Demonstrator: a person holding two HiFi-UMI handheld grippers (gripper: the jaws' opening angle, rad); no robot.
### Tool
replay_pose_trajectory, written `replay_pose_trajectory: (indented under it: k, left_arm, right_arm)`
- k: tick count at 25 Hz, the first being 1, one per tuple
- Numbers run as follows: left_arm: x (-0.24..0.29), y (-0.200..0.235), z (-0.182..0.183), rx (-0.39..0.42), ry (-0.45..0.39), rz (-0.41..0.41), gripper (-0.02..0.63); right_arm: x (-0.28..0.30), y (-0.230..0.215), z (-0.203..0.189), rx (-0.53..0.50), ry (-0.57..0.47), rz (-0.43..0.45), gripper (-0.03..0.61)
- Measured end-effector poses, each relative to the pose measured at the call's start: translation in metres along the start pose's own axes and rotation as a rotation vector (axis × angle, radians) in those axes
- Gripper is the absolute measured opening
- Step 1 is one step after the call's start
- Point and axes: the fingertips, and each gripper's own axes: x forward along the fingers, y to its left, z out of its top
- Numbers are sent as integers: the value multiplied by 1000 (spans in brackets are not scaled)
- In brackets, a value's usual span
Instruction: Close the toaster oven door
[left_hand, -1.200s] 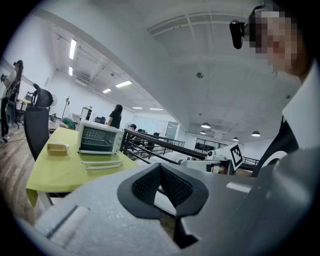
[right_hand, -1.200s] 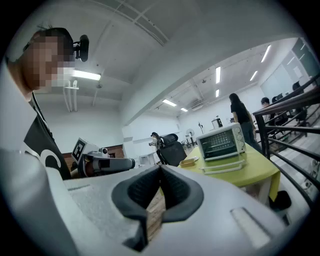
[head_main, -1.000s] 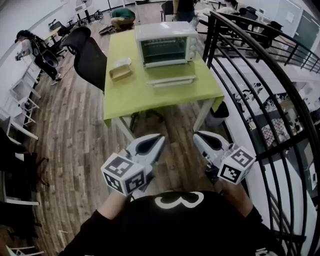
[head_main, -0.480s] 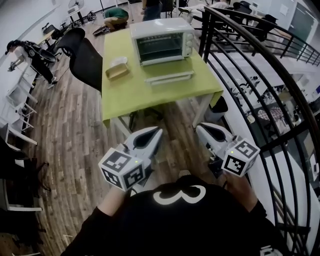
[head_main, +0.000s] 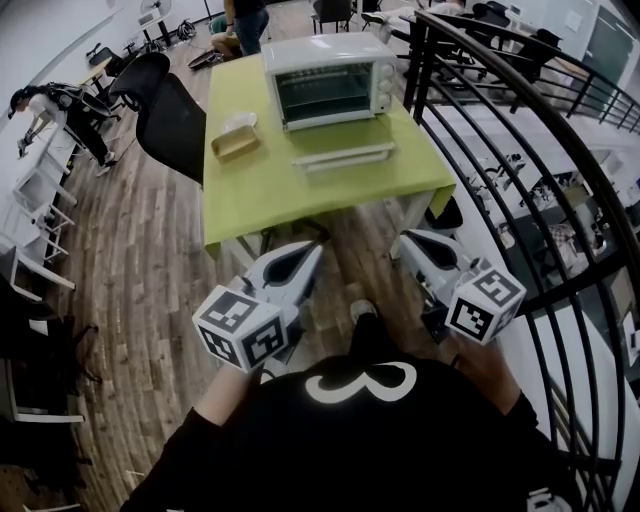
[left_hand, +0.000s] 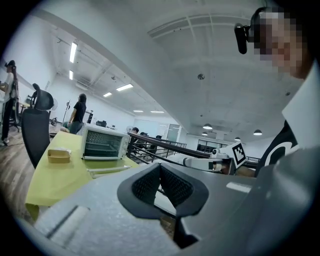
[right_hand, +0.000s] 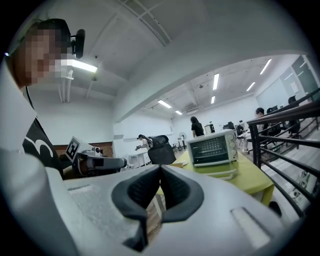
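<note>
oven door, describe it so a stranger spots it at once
Find the green table by the black railing. A white oven stands at its far end. The door is the flat panel folded down before it, unlike the small tan tray further left.

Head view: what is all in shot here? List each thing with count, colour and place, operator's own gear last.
toaster oven: one, white, far end of table
door: one, white, folded down open before the oven
table: one, green top, ahead
tray: one, tan, on table left of oven
office chair: one, black, table's left side
railing: one, black, right
floor: brown wood
bystanders: at least two, far left and beyond table
shirt: black, bottom
left hand-held gripper: grey, shut, empty
right hand-held gripper: grey, shut, empty
</note>
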Motion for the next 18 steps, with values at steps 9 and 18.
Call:
replay_pose_trajectory:
  k: [9,18]
  left_arm:
    - [81,61,8,-43,50,60,11]
    - [186,161,20,-106,108,187,11]
  right_arm:
    - [52,-92,10,57,43,8,2]
    - [145,-218,28,115,114,43,2]
